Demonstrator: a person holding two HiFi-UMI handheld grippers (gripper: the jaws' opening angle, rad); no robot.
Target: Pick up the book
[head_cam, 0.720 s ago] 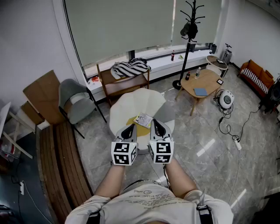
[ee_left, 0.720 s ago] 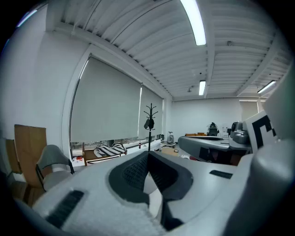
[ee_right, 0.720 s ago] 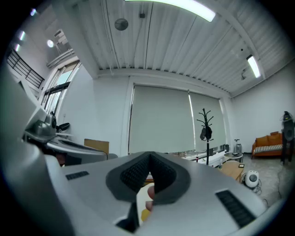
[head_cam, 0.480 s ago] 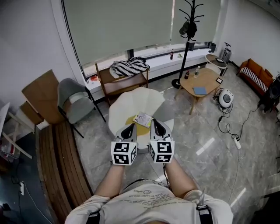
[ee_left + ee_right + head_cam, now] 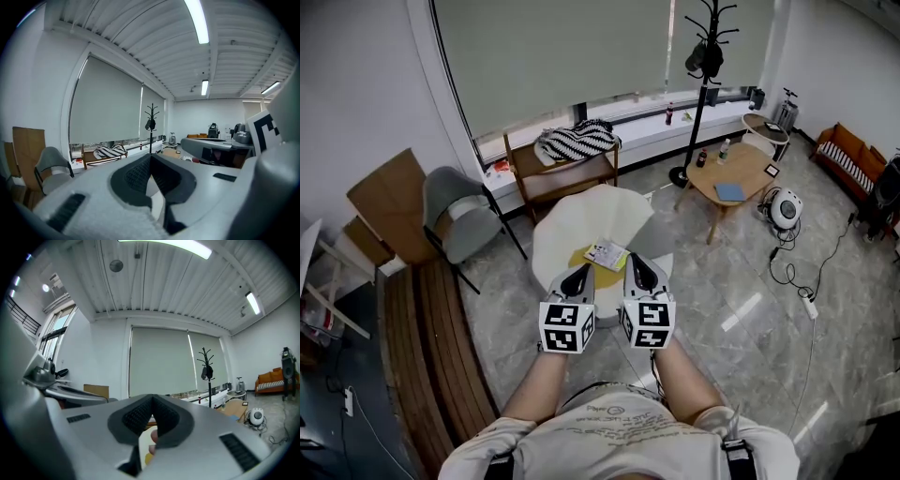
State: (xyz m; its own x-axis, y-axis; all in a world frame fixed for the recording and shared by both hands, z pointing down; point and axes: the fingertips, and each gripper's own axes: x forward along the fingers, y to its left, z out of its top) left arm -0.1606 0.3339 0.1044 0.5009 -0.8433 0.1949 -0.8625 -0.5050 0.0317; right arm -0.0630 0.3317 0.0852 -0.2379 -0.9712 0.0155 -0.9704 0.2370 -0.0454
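In the head view a small book [image 5: 607, 253] with a pale printed cover lies flat on a round white table [image 5: 591, 217], partly over a yellow sheet [image 5: 574, 258]. My left gripper [image 5: 577, 279] and right gripper [image 5: 637, 273] hover side by side at the table's near edge, just short of the book and pointing toward it. Both are shut with nothing held. The left gripper view shows its black pads [image 5: 136, 176] meeting at the tip, as do the pads [image 5: 136, 416] in the right gripper view. The book is not visible in either gripper view.
A grey chair [image 5: 457, 217] stands left of the table and a wooden bench with a striped cloth [image 5: 577, 142] behind it. A coat stand [image 5: 703, 89], a wooden coffee table [image 5: 733, 176], a white round device [image 5: 785, 212] and floor cables [image 5: 797, 281] are to the right.
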